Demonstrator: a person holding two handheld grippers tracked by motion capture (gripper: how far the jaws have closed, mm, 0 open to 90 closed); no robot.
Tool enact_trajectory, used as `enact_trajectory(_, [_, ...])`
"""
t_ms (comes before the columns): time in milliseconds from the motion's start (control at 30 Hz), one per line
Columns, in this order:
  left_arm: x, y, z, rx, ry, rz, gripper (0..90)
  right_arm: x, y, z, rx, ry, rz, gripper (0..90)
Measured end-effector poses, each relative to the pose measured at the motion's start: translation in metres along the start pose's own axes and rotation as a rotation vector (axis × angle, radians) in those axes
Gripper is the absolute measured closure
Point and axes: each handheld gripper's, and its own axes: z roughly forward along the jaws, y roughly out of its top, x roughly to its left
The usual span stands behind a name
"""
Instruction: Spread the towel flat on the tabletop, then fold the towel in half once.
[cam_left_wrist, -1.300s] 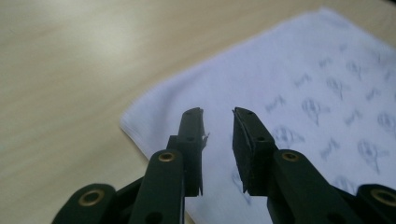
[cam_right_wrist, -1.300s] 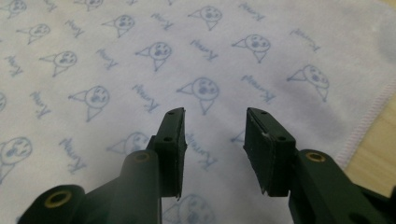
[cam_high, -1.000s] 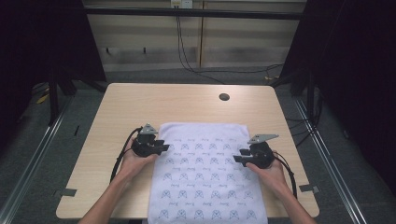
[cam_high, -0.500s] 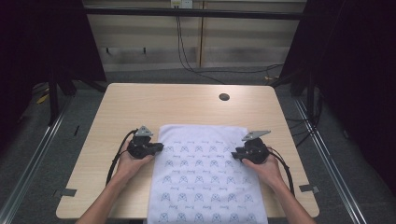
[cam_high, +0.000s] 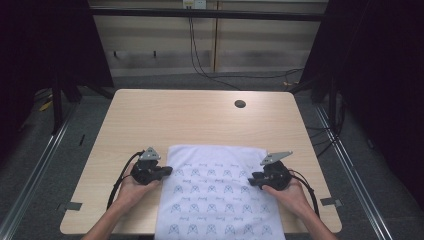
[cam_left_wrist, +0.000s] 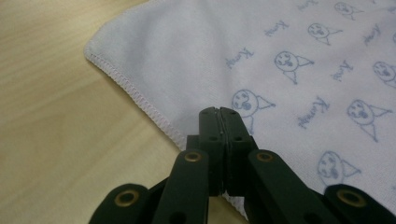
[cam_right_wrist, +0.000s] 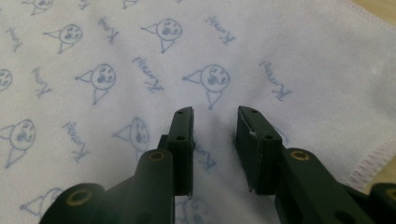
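Observation:
A white cloth (cam_high: 220, 200) printed with small blue faces lies flat on the wooden table (cam_high: 200, 120) and hangs over its near edge. My left gripper (cam_high: 168, 173) is at the cloth's left hem. In the left gripper view its jaws (cam_left_wrist: 219, 112) have just closed and meet right on the stitched hem of the cloth (cam_left_wrist: 303, 56). My right gripper (cam_high: 254, 179) rests at the right side of the cloth. Its jaws (cam_right_wrist: 214, 114) closed partway a moment ago and stand apart, with flat cloth (cam_right_wrist: 116, 46) showing between them.
A round dark cable hole (cam_high: 240, 104) sits near the table's far edge. Bare wood (cam_left_wrist: 56, 116) lies to the left of the cloth. Dark frames and floor rails flank the table, and cables hang at the back wall.
Both hands have drawn back toward the near edge and the cloth has slid with them. The left jaws have gone from apart to shut. The right jaws have narrowed.

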Motion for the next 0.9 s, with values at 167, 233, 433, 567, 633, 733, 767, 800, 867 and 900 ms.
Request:
enact_trajectory(167, [-0.014,-0.003,-0.005,0.024,-0.007,0.024,86.8,0.015,-0.008,-0.01,0.018,-0.001,-0.019,59.1])
enact_trajectory(233, [-0.015,-0.004,-0.005,0.022,-0.012,0.026,86.4,0.013,-0.008,-0.011,-0.003,0.005,-0.005,58.5])
enact_trajectory(433, [-0.018,-0.007,-0.007,0.01,-0.005,0.018,81.9,-0.033,0.008,-0.018,-0.124,-0.087,0.087,59.8])
enact_trajectory(567, [-0.02,-0.01,-0.009,0.012,-0.005,0.04,81.9,-0.052,0.011,-0.018,-0.154,-0.118,0.119,61.3])
enact_trajectory(633, [-0.019,-0.013,-0.012,0.01,-0.004,0.03,79.6,-0.061,0.011,-0.013,-0.14,-0.142,0.118,60.5])
enact_trajectory(733, [-0.019,-0.013,-0.013,0.015,-0.018,0.04,75.8,-0.064,0.014,-0.005,-0.126,-0.149,0.111,58.4])
enact_trajectory(767, [-0.019,-0.012,-0.012,0.015,-0.023,0.028,74.2,-0.065,0.014,-0.002,-0.123,-0.151,0.116,57.8])
enact_trajectory(800, [-0.019,-0.01,-0.011,0.02,-0.026,0.029,73.7,-0.069,0.015,0.003,-0.123,-0.139,0.131,59.0])
enact_trajectory(867, [-0.017,-0.007,-0.01,0.011,-0.009,0.021,71.0,-0.073,0.014,0.012,-0.106,-0.142,0.13,59.3])
enact_trajectory(900, [-0.018,-0.004,-0.011,0.01,0.002,0.03,69.3,-0.074,0.015,0.012,-0.109,-0.152,0.118,57.3])
